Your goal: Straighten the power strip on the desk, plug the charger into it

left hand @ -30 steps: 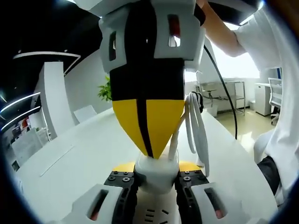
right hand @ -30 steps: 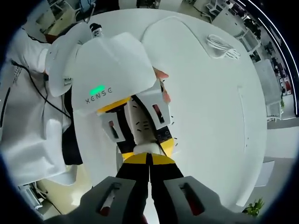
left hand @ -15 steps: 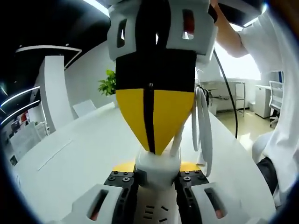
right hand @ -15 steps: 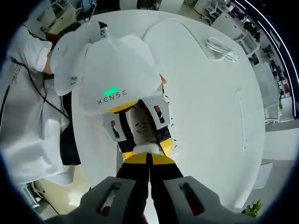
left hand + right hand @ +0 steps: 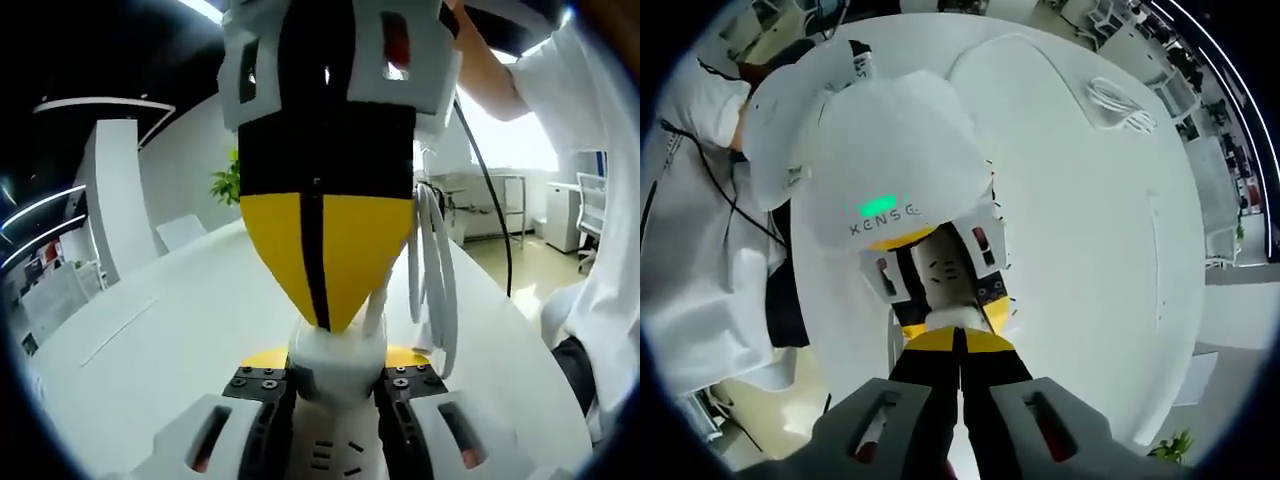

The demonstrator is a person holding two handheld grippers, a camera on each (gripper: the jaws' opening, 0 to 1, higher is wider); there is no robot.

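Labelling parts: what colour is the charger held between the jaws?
White; the charger shows best in the left gripper view.

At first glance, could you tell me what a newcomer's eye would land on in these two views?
In the left gripper view, the right gripper, yellow-tipped and shut, comes down on the white charger that the left gripper holds over the power strip. In the right gripper view, a coiled white cable lies far off on the white desk.
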